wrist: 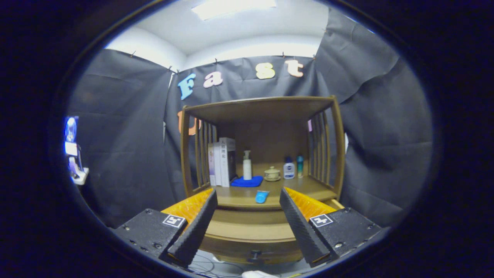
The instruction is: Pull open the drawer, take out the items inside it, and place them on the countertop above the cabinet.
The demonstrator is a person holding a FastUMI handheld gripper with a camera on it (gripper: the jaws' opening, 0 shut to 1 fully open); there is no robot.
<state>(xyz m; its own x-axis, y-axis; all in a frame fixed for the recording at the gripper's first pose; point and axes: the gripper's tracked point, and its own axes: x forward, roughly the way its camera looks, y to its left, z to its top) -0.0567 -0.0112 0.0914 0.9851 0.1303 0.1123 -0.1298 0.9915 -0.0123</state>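
Fingers (247, 200) apart, empty; countertop (239, 197) holds three bottles (288, 168).

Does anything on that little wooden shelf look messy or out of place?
Mostly tidy. One small blue item lies alone near the countertop's front edge, apart from the books, bottles and lidded cup farther back. The claw is open, holding nothing.

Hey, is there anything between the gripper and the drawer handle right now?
Nothing visible blocks it. The gripper is open and holds nothing, and the small dark drawer handle on the pulled-out wooden drawer sits low between the fingers, with clear space ahead. The small blue item lies higher, on the wooden countertop.
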